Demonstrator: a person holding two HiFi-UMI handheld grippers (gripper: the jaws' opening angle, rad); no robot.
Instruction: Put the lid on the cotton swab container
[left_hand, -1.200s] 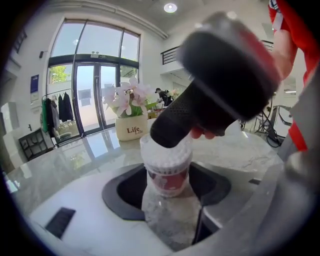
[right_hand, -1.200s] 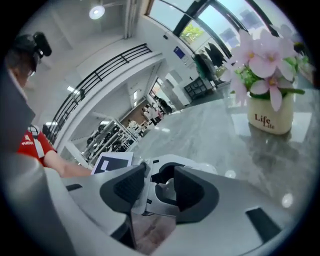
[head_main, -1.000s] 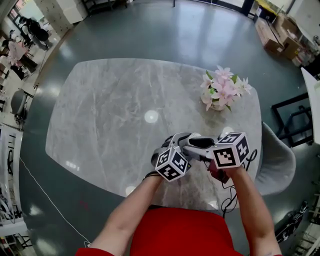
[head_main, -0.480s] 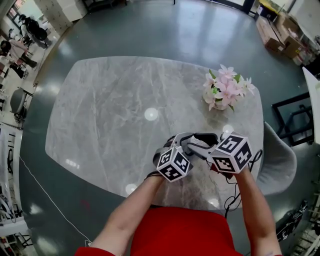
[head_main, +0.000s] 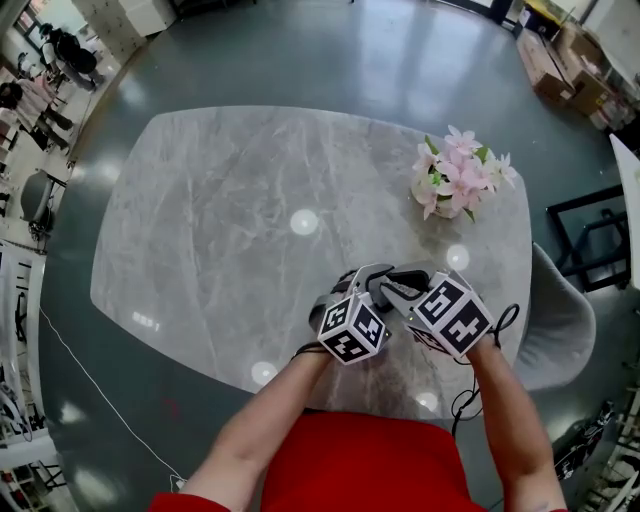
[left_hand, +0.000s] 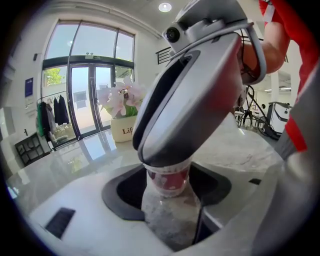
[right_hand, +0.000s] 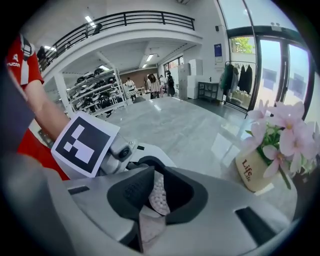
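Observation:
The cotton swab container (left_hand: 167, 180), clear with a red print, sits between the dark pads of my left gripper (left_hand: 169, 194), which is shut on it just above the marble table (head_main: 220, 220). The right gripper's grey shell (left_hand: 200, 90) comes down over its top. In the right gripper view, white swab tips (right_hand: 159, 196) show through the clear lid, and my right gripper (right_hand: 157, 201) is closing on that lid, its pads against the rim. In the head view both grippers, left (head_main: 372, 283) and right (head_main: 398, 290), meet near the table's front right and hide the container.
A pot of pink flowers (head_main: 455, 180) stands at the table's far right, also seen as the pot (right_hand: 255, 172) beside the grippers. A grey chair (head_main: 555, 320) is at the right edge. A black cable (head_main: 470, 395) hangs below the right hand.
The right gripper has swung left and closer over the left gripper, its marker cube now tilted. The left gripper has stayed in place.

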